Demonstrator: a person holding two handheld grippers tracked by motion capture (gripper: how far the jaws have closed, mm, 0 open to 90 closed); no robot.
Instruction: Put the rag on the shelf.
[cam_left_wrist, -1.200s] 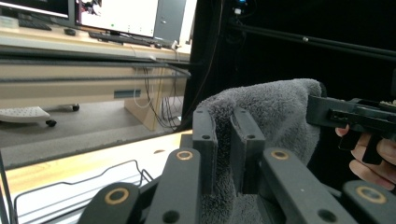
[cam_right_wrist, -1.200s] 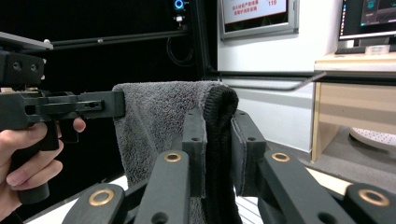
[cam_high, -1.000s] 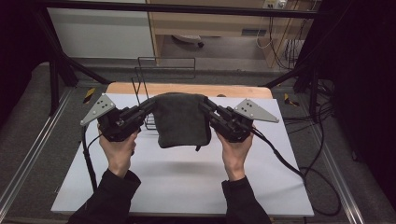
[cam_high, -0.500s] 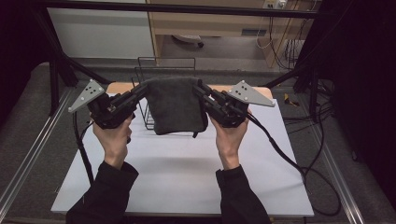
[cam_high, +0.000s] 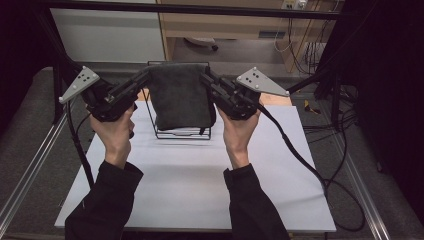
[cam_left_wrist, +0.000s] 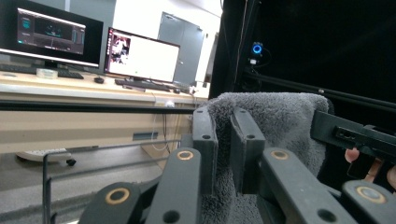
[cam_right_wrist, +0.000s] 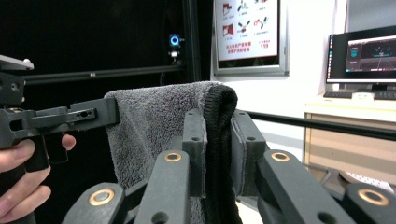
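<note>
A folded dark grey towel (cam_high: 180, 95) hangs in the air between my two grippers, above the far half of the white table (cam_high: 200, 180). My left gripper (cam_high: 144, 79) is shut on its upper left corner, and my right gripper (cam_high: 206, 79) is shut on its upper right corner. In the left gripper view the towel (cam_left_wrist: 275, 121) is pinched between the two black jaws of my left gripper (cam_left_wrist: 223, 140). In the right gripper view the towel's folded edge (cam_right_wrist: 217, 116) sits clamped in my right gripper (cam_right_wrist: 218, 140). A black wire rack (cam_high: 182, 131) stands on the table just behind and under the towel.
Black frame bars (cam_high: 200, 7) run across the back and down both sides of the table. A cable (cam_high: 300, 160) trails from my right gripper over the table's right edge. A wooden desk (cam_left_wrist: 70, 88) with monitors stands beyond the table.
Both grippers have risen and moved toward the far side of the table, carrying the towel up with them. The towel now hangs over the wire rack instead of lying near the table.
</note>
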